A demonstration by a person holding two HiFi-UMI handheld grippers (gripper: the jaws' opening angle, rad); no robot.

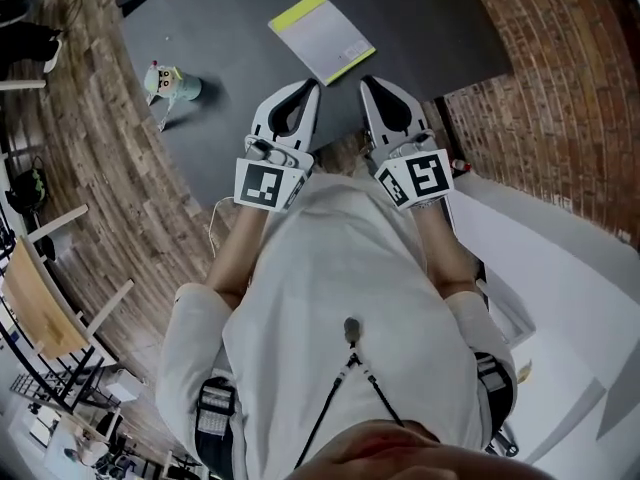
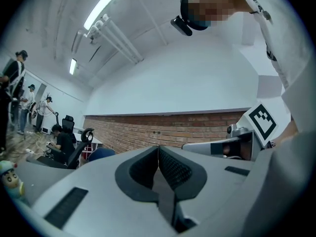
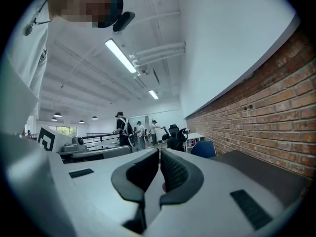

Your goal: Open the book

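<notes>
A closed book (image 1: 322, 36) with a grey cover and a yellow-green spine strip lies flat on the dark grey table (image 1: 230, 28), a little beyond both grippers. My left gripper (image 1: 310, 85) is held level near the table's front edge, its jaws shut with nothing between them. My right gripper (image 1: 367, 81) is beside it, also shut and empty. Neither touches the book. In the left gripper view the jaws (image 2: 158, 148) meet tip to tip; in the right gripper view the jaws (image 3: 159, 151) do the same. The book shows in neither gripper view.
A small toy figure (image 1: 168, 86) stands on the table at the left. A brick wall (image 1: 560, 78) runs along the right. A wooden chair (image 1: 45, 303) and a white surface (image 1: 560, 298) flank me. Several people (image 3: 129, 127) stand far off in the room.
</notes>
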